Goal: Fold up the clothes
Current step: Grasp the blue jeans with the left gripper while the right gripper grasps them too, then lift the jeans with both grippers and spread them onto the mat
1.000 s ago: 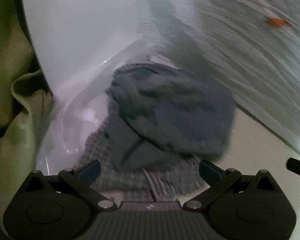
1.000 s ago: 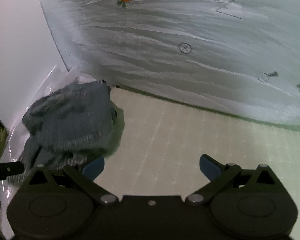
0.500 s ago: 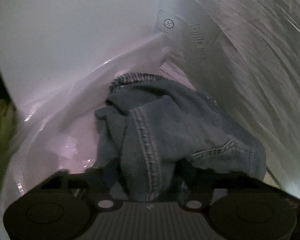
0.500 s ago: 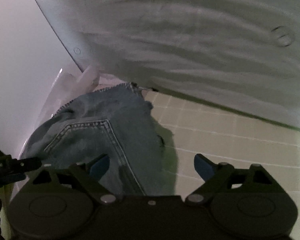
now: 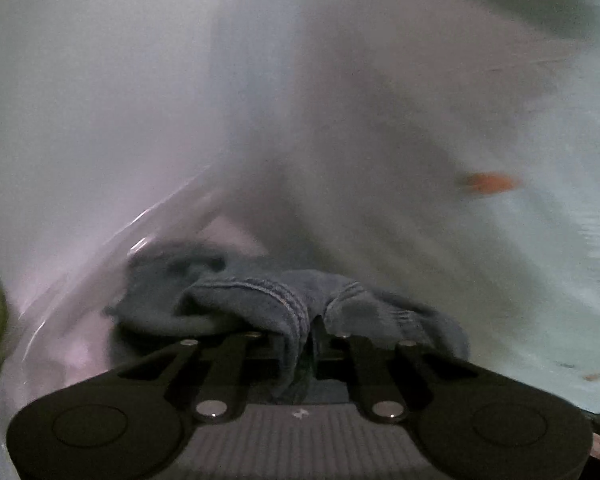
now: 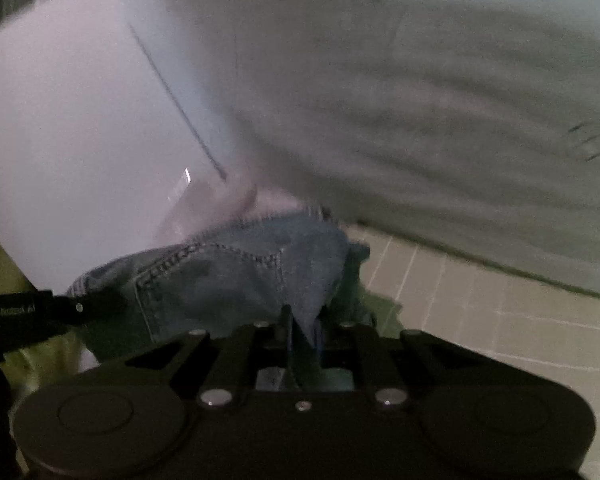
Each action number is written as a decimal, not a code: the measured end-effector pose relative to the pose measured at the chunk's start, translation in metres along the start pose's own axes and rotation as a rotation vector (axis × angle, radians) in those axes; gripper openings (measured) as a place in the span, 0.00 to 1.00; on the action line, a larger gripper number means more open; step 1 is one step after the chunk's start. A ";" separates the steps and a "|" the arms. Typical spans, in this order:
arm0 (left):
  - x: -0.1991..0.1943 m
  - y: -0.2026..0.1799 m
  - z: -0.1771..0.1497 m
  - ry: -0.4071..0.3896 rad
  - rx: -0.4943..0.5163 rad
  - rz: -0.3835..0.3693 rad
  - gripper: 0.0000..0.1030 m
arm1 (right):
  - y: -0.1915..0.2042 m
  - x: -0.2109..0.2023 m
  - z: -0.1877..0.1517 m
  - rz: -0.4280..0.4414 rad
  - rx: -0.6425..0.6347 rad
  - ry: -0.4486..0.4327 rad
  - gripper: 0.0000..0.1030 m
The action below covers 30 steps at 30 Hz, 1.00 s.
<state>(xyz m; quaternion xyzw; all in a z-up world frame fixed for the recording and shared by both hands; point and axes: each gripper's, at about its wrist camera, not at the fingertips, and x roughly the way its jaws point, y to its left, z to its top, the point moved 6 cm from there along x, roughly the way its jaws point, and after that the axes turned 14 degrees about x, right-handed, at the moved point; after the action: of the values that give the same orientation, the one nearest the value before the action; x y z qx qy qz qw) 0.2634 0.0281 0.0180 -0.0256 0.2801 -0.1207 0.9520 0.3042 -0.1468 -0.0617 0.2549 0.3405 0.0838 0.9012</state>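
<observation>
Fingers of both the left gripper (image 5: pixel 306 338) and right gripper (image 6: pixel 304 334) pinch the crumpled blue denim jeans (image 6: pixel 236 276); heavy, limp cloth, best held at stitched seams.

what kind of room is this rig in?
Likely a home bedroom, though blur limits certainty: a pale sheet with carrot prints drapes like a bed side, the floor is a gridded mat, and both grippers pinch jeans lying on clear plastic.

Ahead: pale wrinkled fabric backdrop with orange carrot prints (image 6: pixel 440 92), close.
Left: smooth white panel (image 6: pixel 60 140); crinkled clear plastic sheet (image 5: pixel 100 272).
Right: open pale-green gridded mat (image 6: pixel 500 320).
</observation>
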 end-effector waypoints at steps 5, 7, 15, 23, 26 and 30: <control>-0.082 -0.108 0.005 -0.098 0.095 -0.232 0.07 | -0.024 -0.142 0.021 0.029 0.033 -0.245 0.10; -0.103 -0.152 -0.008 -0.091 0.115 -0.347 0.07 | -0.042 -0.204 0.026 0.023 0.060 -0.343 0.10; -0.099 -0.236 -0.123 0.190 0.123 -0.371 0.34 | -0.196 -0.322 -0.013 -0.550 0.056 -0.419 0.29; -0.088 -0.192 -0.180 0.326 0.012 -0.059 0.42 | -0.303 -0.345 -0.105 -0.596 0.355 -0.245 0.57; -0.085 -0.178 -0.187 0.349 -0.005 0.021 0.48 | -0.322 -0.335 -0.122 -0.606 0.375 -0.186 0.67; -0.074 -0.165 -0.181 0.379 -0.011 0.062 0.60 | -0.335 -0.342 -0.133 -0.596 0.419 -0.160 0.75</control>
<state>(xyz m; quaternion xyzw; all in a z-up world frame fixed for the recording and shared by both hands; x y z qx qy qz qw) 0.0701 -0.1108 -0.0765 0.0013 0.4555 -0.0924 0.8854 -0.0487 -0.4912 -0.1248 0.3294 0.3379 -0.2738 0.8380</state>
